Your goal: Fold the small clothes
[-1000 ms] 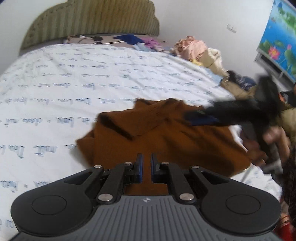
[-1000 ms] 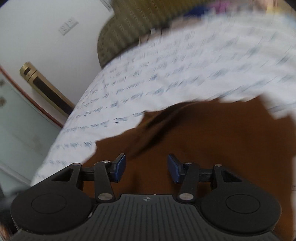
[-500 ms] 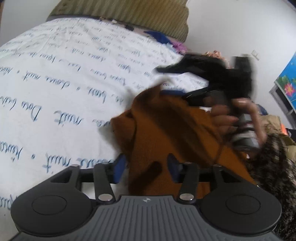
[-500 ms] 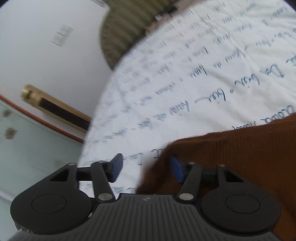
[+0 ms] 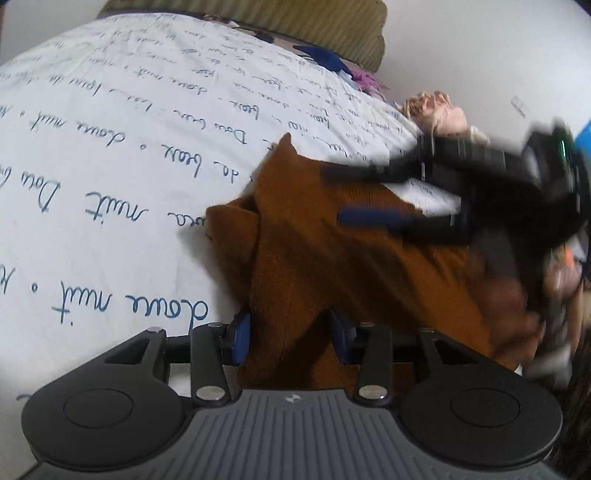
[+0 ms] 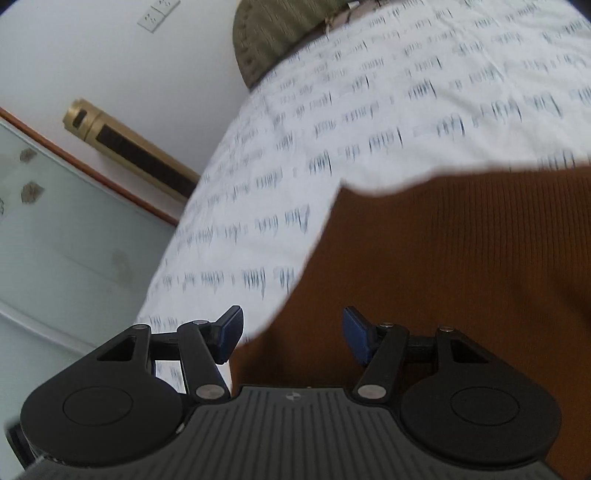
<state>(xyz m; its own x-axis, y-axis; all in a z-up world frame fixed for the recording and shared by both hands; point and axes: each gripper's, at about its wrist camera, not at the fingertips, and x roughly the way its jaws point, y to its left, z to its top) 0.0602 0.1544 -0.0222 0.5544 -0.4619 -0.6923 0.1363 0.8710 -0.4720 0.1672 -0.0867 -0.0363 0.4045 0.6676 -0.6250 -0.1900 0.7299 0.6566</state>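
Note:
A brown knit garment (image 5: 332,258) lies rumpled on the white bed sheet (image 5: 110,166) with blue script. My left gripper (image 5: 290,338) is open, its jaws straddling the garment's near edge. My right gripper (image 5: 373,195) shows blurred in the left wrist view, open over the garment's far side, held by a hand. In the right wrist view the right gripper (image 6: 291,334) is open above the garment (image 6: 461,277), which fills the right half beyond the sheet (image 6: 369,129).
A green ribbed headboard (image 5: 295,29) stands at the back. Piled clothes (image 5: 439,114) lie at the bed's far right edge. A gold cylinder (image 6: 125,144) leans on the wall left of the bed, beside a glass panel (image 6: 66,229).
My left gripper opened from shut and moved closer to the garment's near edge. My right gripper stayed open and shifted across the garment; the cloth is now folded over more.

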